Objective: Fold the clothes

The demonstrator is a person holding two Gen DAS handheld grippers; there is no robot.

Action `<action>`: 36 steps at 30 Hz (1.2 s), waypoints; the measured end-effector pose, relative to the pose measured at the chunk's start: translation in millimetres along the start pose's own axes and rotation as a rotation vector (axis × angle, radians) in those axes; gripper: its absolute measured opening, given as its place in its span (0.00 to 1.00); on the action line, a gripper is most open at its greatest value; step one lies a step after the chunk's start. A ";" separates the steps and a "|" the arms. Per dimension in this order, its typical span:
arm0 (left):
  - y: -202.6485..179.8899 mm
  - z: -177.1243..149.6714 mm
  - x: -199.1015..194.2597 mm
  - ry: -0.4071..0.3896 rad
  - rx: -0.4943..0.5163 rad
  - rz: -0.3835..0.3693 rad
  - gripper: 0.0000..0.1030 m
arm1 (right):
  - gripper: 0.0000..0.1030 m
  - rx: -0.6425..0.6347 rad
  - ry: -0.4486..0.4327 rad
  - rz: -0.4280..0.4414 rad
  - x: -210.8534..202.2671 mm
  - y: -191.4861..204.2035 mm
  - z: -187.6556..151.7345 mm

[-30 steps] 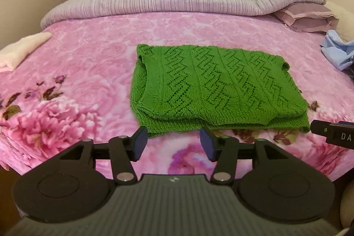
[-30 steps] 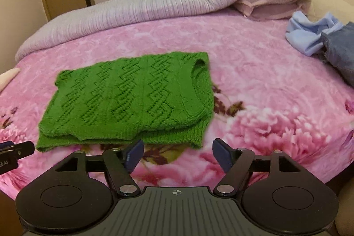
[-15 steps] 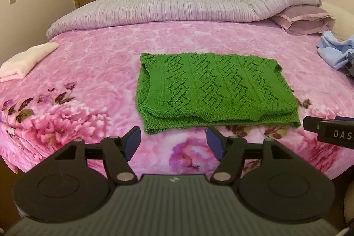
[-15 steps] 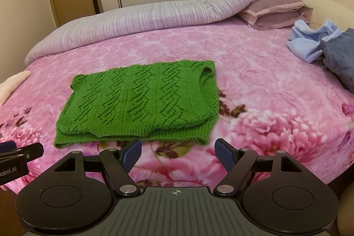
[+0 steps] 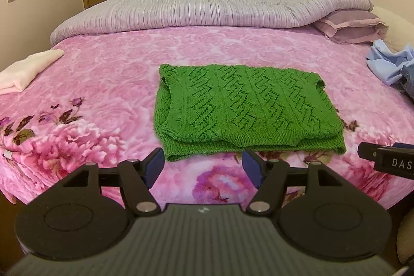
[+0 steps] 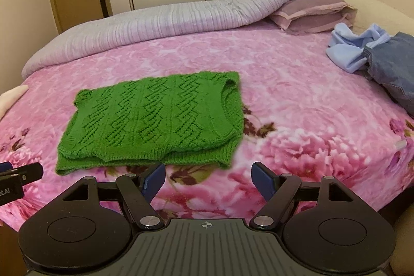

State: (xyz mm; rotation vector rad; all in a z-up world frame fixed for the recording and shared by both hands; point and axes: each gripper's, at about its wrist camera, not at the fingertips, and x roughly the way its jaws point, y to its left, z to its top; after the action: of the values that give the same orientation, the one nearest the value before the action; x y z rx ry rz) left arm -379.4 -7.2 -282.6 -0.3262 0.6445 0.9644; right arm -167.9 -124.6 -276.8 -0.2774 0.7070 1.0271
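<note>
The green knitted sweater (image 5: 245, 113) is lying flat on the pink flowered bedspread (image 5: 108, 74), doubled over on itself: an upper layer is sitting a little short of the lower one, so a strip of ribbed hem is showing along the edge nearest the cameras. That offset is telling of a fold across the garment, which is what the task wants for this piece; whether another fold is meant to follow, the views are not settling.

The left claw (image 5: 203, 167) is hovering just short of the sweater's near edge, toward its left corner, its two blue pads spread wide with nothing between them. The right claw (image 6: 208, 179) is hanging beside the sweater's near right corner, likewise spread and carrying nothing. Held apart like this at the two near corners, they are placed where either a further fold or a smoothing pass could be taken up, or where a finished piece could simply be left.

Far to the right of the sweater, a light blue garment (image 6: 349, 48) and a piece of denim (image 6: 393, 64) are lying crumpled together, probably waiting for folding. Far to the sweater's left, a cream cloth (image 5: 28, 66) is resting folded by the bed's edge, looking like a set-aside piece. Behind the sweater, a striped grey duvet (image 5: 196, 12) is bunched along the far side, keeping the middle of the bed free as a working area.
</note>
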 end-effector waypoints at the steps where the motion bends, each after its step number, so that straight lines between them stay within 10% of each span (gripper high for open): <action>1: 1.2 0.0 1.1 0.002 -0.003 -0.001 0.61 | 0.74 0.003 0.004 -0.002 1.1 -0.3 0.3; 36: 41.8 36.9 111.0 0.165 -0.045 0.038 0.61 | 0.74 0.008 0.166 -0.067 114.4 -22.2 33.6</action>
State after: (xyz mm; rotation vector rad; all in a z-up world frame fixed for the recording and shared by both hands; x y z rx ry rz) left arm -356.3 107.5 -324.2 -0.4377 0.7828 0.9960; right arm -98.4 -40.0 -328.8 -0.3805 0.8457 0.9443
